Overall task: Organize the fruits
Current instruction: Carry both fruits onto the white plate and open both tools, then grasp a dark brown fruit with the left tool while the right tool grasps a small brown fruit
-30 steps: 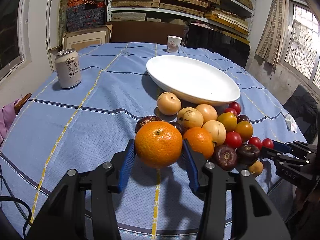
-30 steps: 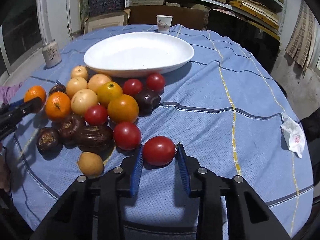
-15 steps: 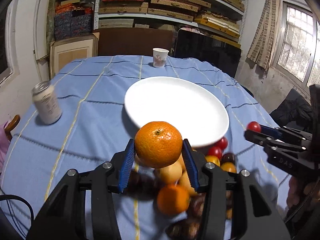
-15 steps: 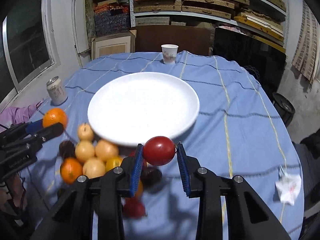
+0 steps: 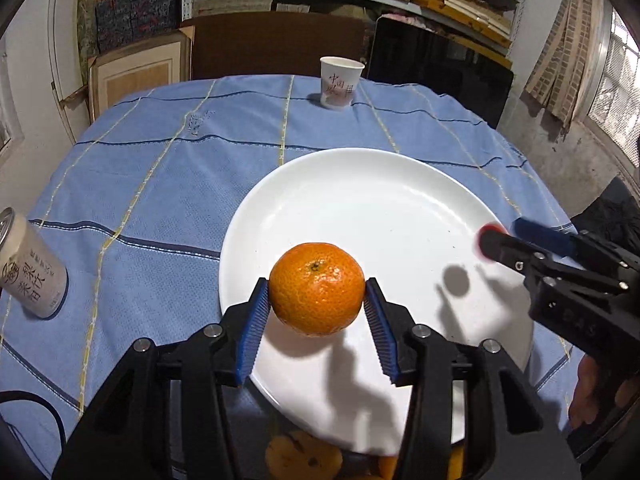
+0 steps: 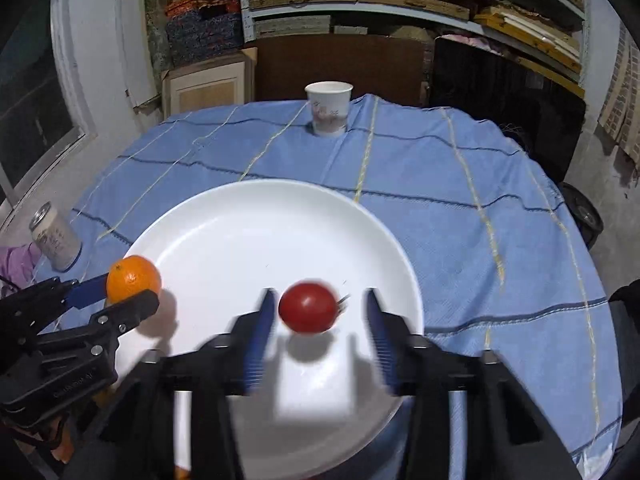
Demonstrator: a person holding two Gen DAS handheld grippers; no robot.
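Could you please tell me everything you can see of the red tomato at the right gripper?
The red tomato is small, round, smooth and glossy, slightly motion-blurred. It sits between the spread fingers of the right gripper, with a clear gap on its right. It is over the white plate, casting a shadow there; contact with the plate is unclear.

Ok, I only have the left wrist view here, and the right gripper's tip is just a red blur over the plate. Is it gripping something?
Observer: No. The right wrist view shows the right gripper with jaws wide apart, clear of the round red tomato on both sides.
Operator: Is that tomato over the plate?
Observer: Yes, over the near half of the round white plate, with its shadow directly beneath.
Operator: Anything by the can that I miss?
Observer: A purple cloth lies beside the white drink can.
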